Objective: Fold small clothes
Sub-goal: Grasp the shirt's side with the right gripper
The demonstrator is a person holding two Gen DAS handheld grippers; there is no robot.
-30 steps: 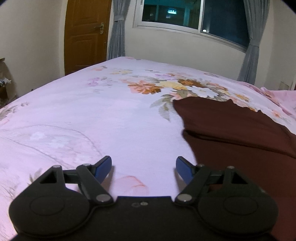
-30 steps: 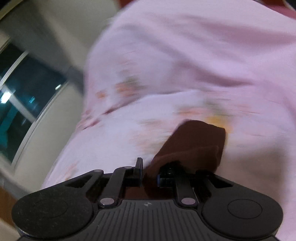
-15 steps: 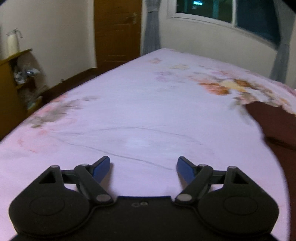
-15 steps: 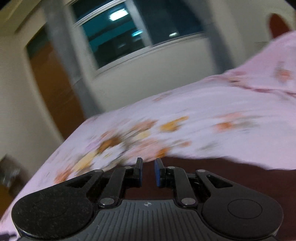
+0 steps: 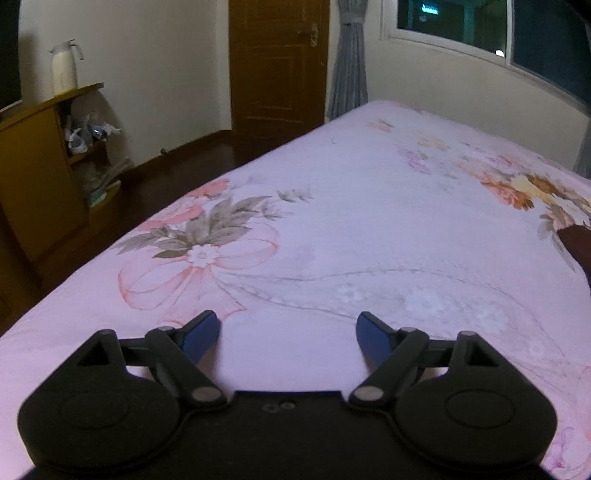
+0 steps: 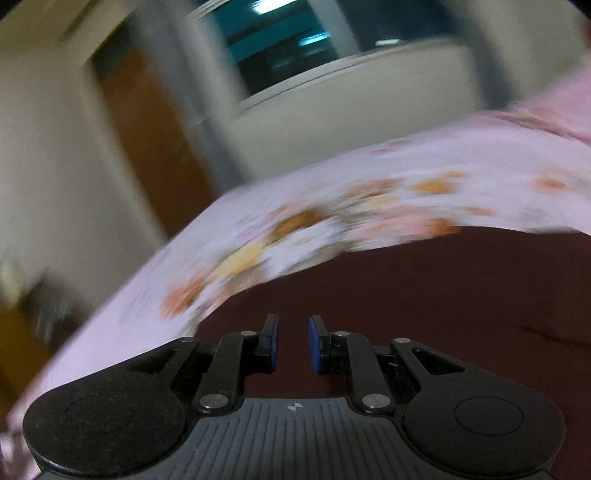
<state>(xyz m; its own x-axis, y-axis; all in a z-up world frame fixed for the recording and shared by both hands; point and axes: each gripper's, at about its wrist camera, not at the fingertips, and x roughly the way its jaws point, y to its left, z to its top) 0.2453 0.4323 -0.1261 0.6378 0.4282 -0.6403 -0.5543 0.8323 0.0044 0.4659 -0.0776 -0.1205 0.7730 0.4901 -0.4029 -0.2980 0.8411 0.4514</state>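
A dark brown garment (image 6: 443, 302) lies spread on the pink floral bedsheet (image 5: 369, 221). In the left wrist view only its corner (image 5: 578, 243) shows, at the right edge. My left gripper (image 5: 288, 328) hovers over bare sheet well left of the garment. Its jaws are wide and still opening, with nothing between them. My right gripper (image 6: 292, 332) is low over the garment near its left edge. Its blue pads (image 6: 314, 343) stand a narrow gap apart, and no cloth is pinched between them. The right wrist view is blurred by motion.
A wooden door (image 5: 277, 66) and a grey curtain (image 5: 347, 62) stand beyond the bed, with a window (image 5: 480, 26) to the right. At the left, a wooden cabinet (image 5: 37, 177) carries a white jug (image 5: 64, 70). Dark floor (image 5: 177, 162) runs along the bed's left edge.
My left gripper swung left, so the garment slid to the right edge, and its jaws widened a little. My right gripper let go of the brown cloth, rolled upright and moved over the garment.
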